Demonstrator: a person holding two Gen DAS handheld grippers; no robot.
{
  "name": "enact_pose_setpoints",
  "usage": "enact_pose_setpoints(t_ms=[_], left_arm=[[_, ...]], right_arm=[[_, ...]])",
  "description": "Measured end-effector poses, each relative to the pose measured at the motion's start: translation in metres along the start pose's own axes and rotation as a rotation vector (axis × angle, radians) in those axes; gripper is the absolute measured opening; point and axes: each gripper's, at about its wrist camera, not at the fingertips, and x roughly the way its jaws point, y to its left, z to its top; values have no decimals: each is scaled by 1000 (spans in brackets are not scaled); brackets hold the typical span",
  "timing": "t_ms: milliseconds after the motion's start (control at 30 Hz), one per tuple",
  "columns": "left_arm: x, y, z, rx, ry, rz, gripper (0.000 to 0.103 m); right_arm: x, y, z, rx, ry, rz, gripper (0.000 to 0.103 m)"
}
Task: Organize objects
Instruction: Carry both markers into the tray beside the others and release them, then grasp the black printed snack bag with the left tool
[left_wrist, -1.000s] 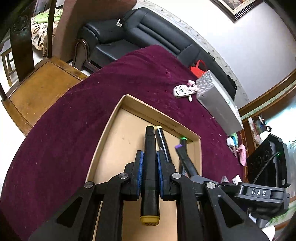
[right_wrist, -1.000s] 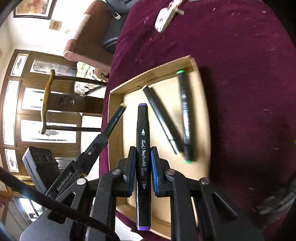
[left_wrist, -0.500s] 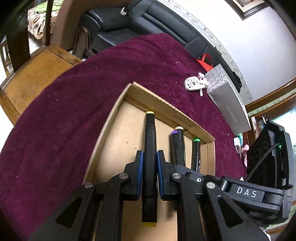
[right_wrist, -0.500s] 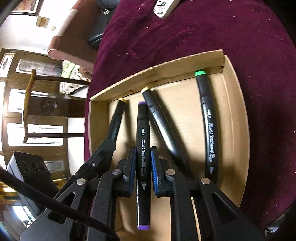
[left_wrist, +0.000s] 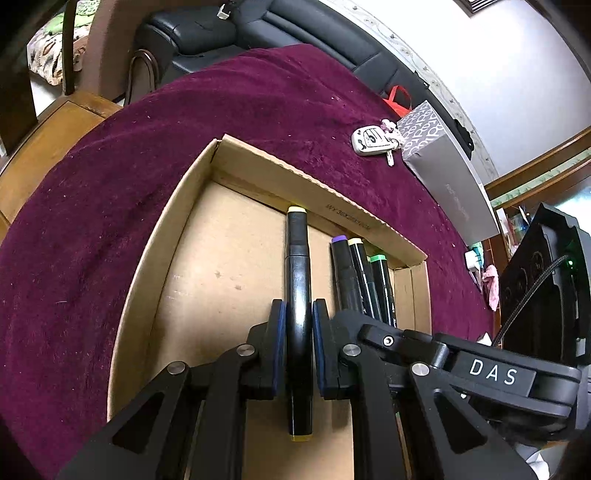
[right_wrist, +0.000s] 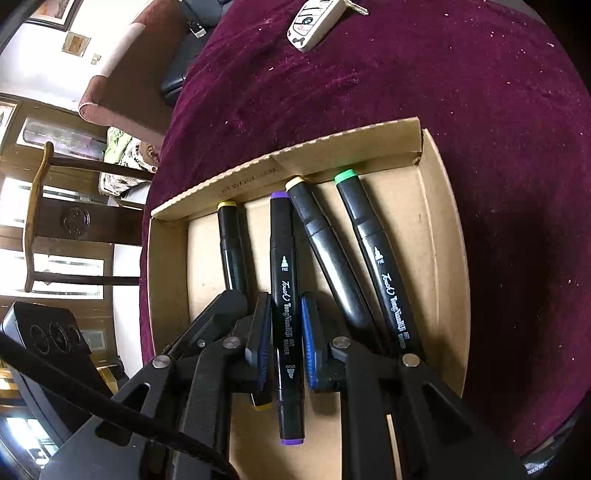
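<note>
Markers (right_wrist: 286, 314) gripped inside box (right_wrist: 447, 236)

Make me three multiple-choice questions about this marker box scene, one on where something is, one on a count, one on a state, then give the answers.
1. Where does the key fob lie?
A. inside the box
B. on the cloth beyond the box
C. in the left tool

2. How many markers are in or over the box?
A. two
B. four
C. six

3. What is the right tool doing?
A. standing wide open
B. shut on nothing
C. shut on the purple marker

Answers:
1 B, the fob sits on the cloth past the box's far wall.
2 B, the right wrist view shows the yellow marker, purple, cream marker and green marker.
3 C, both blue pads press the purple marker's barrel.
</note>
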Motion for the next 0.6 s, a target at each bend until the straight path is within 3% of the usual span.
enact_pose_setpoints(t_ms=[200, 433, 533, 600], left_arm=[[-8, 7, 4, -45, -10, 6, 16], [-21, 4, 4, -62, 2, -11, 40], [-27, 2, 1, -74, 13, -18, 43], [-32, 3, -1, -94, 25, -26, 44]], right_arm=[[0, -1, 2, 18, 2, 24, 15], [-11, 4, 0, 10, -22, 38, 17], [-24, 9, -4, -10, -43, 51, 18], [-35, 8, -10, -19, -59, 60, 25]])
